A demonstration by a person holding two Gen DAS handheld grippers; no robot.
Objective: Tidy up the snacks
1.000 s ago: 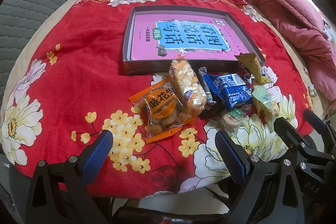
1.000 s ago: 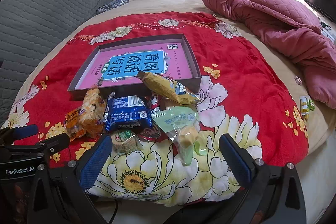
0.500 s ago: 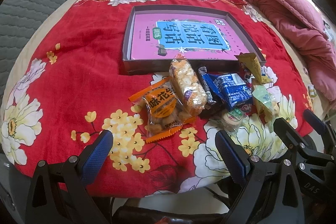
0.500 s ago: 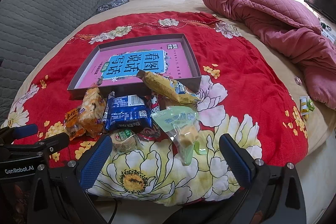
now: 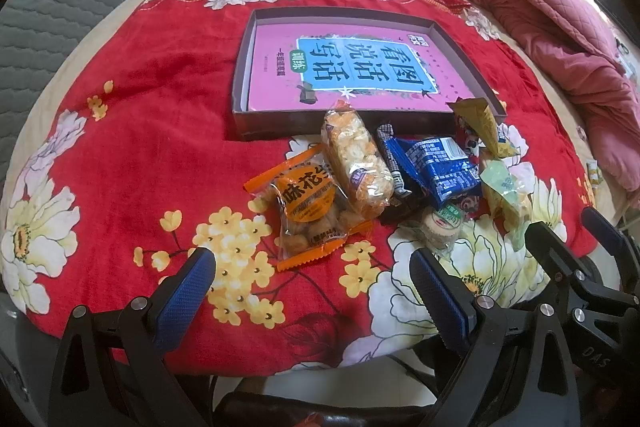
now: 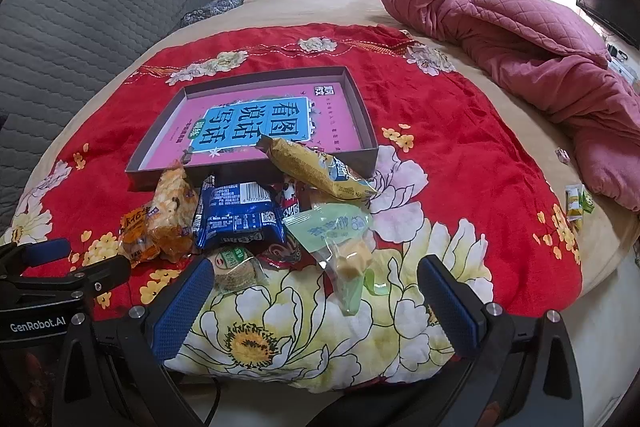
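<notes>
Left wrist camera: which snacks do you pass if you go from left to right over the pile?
orange packet → clear pack of puffed cakes → blue packet → yellow packet

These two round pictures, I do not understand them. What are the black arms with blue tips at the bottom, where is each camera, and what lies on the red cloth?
There is no robot here. A person holds a two-finger gripper in each hand, and each gripper carries a wide-angle camera looking forward along its fingers, which makes the pictures round. The left gripper fills the bottom of the left wrist view; the right gripper fills the bottom of the right one. Each also shows at the edge of the other's picture. Both are open and hold nothing.

On the red floral blanket lies a shallow box with a pink book inside. In front of it is a pile of wrapped snacks, among them an orange packet, a blue packet and a yellow packet.
</notes>
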